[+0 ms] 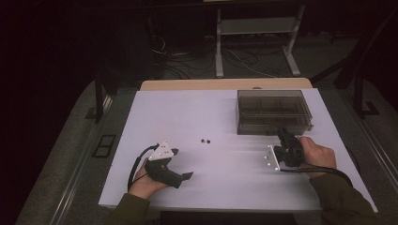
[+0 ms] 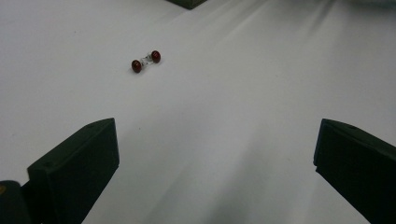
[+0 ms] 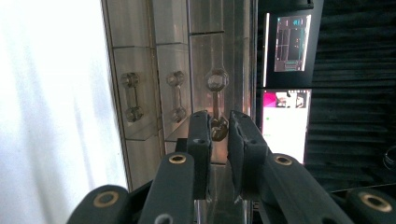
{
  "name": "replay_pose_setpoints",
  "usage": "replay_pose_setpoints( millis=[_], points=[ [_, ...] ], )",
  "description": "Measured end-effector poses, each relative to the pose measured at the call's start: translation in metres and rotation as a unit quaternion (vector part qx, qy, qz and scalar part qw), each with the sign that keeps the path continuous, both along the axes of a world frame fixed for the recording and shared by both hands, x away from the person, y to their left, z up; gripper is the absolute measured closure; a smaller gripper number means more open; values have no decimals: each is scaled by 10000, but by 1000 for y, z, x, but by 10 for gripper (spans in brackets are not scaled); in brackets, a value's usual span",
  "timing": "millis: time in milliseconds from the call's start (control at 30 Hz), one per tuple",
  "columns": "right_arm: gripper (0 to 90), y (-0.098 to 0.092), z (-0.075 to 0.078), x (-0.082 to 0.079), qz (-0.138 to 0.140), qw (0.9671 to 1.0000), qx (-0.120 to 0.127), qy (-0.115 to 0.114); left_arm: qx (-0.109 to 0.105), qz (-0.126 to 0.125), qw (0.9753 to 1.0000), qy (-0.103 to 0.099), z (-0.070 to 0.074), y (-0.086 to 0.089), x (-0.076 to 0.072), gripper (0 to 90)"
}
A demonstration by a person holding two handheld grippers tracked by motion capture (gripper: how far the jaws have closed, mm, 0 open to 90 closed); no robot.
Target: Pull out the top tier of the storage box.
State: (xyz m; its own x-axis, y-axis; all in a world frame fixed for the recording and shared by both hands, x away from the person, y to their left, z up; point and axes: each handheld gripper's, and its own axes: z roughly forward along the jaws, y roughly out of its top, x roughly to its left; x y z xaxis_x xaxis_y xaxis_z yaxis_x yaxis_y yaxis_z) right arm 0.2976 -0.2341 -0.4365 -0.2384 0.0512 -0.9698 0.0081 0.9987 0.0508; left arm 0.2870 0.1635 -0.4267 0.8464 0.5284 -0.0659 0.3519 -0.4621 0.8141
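Two black jaws of the left claw [image 2: 215, 172] stand wide apart low over the white table [image 1: 220, 178], with nothing between them. Ahead of them, toward the smoky transparent plastic drawer box [image 1: 273, 111], lies a small piece made of two dark red beads joined by a clear middle part [image 2: 145, 61]; it rests alone on the table, well apart from the box and nearer the left claw than the right one. In the high view that bead piece [image 1: 205, 140] sits left of the box's front edge, and the left claw [image 1: 184, 165] lies low, held by the person's left hand [image 1: 145, 183]. The right claw [image 1: 284, 138], held by the right hand [image 1: 319, 154], is up against the box's front right corner. Seen along its own jaws, the right claw [image 3: 219, 135] has them drawn almost together on either side of the lower knob of a clear dumbbell-shaped drawer handle [image 3: 216, 100]; whether they actually press it cannot be told. Two more clear handles [image 3: 132, 95] show on neighbouring drawers of the box.
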Motion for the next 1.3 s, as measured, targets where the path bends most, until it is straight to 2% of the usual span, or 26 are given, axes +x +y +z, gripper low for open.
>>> replay_pose_setpoints(
  millis=[33,133,167,400,533,667,867,933,1000,1300],
  points=[
    [687,0,0,-1,5,10000,2,21,-1,-1,10000,0,0,0,0,0],
    [640,0,2,-2,-21,10000,-6,39,3,0,10000,-1,0,0,0,0],
    [596,-1,3,-7,28,10000,22,28,15,-13,10000,-6,0,0,0,0],
    [500,-4,6,-23,127,9998,72,-119,32,-26,10000,-17,0,-1,-1,0],
    [469,-4,5,-27,131,9998,112,-129,35,-31,10000,-25,0,-1,-1,0],
    [396,-4,4,-34,165,9996,200,-142,32,-22,10000,-14,0,0,0,0],
    [360,-5,1,-41,304,9994,152,-114,49,-34,10000,-26,0,-1,-1,0],
    [346,-3,1,-40,343,9991,195,-171,52,-42,10000,-32,0,-1,-1,0],
    [346,-2,1,-39,379,9989,245,-136,55,-47,10000,-28,0,-2,-1,0],
    [297,0,-3,-36,359,9990,229,-99,76,-73,9999,-7,-1,-4,-2,0]
  ],
)
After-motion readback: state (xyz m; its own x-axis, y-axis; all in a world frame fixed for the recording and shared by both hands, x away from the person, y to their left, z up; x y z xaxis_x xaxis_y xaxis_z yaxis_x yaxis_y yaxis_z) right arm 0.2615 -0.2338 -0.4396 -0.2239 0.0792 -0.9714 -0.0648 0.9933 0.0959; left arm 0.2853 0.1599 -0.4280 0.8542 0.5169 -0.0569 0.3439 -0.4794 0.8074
